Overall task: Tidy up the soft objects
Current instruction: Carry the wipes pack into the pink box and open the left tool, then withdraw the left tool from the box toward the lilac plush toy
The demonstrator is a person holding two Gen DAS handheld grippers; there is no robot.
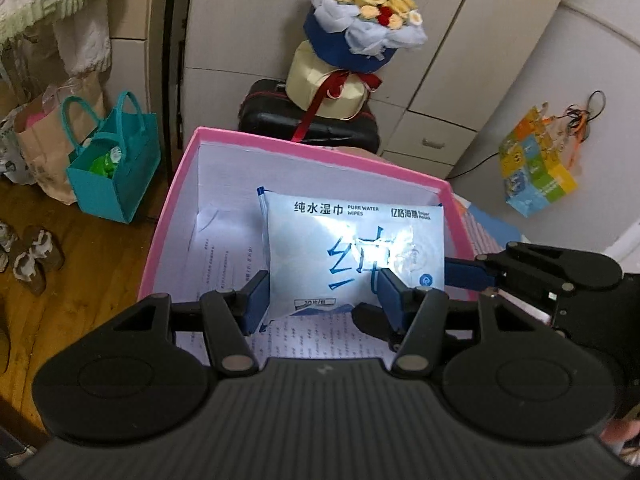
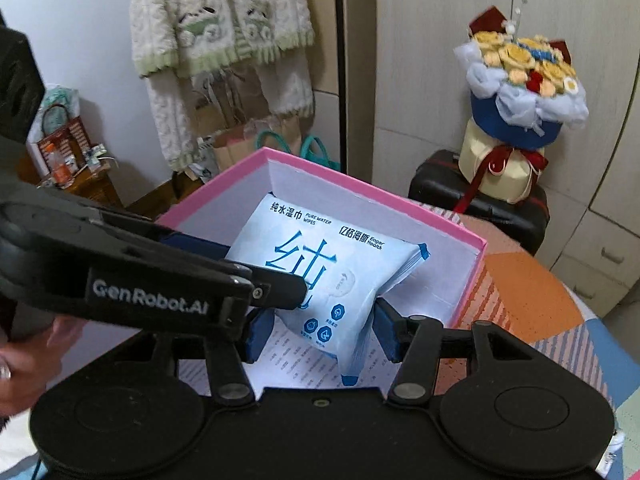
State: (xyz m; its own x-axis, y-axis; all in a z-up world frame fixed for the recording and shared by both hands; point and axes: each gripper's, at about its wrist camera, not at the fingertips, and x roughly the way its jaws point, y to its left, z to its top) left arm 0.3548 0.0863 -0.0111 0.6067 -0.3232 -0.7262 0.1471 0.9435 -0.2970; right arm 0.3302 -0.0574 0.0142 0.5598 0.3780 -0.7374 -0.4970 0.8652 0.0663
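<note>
A pack of wet wipes (image 1: 356,248) sits propped inside a pink box (image 1: 176,200), its lower end on the printed paper lining the floor and its top edge leaning toward the far wall. The pack's long axis runs away from both cameras, roughly in line with the fingers. The left hand-held gripper (image 1: 324,296) brackets the pack's near end, blue pads set at either side of it, jaws at middling width; whether they press the wrapper cannot be told. The right hand-held gripper (image 2: 324,332) straddles the near corner from the other side, also partly open and seemingly not clamped. Both tilt down into the box from its near rim, the left one crossing in front of the right. A bouquet (image 1: 360,12) stands on a dark suitcase (image 1: 280,120) beyond.
</note>
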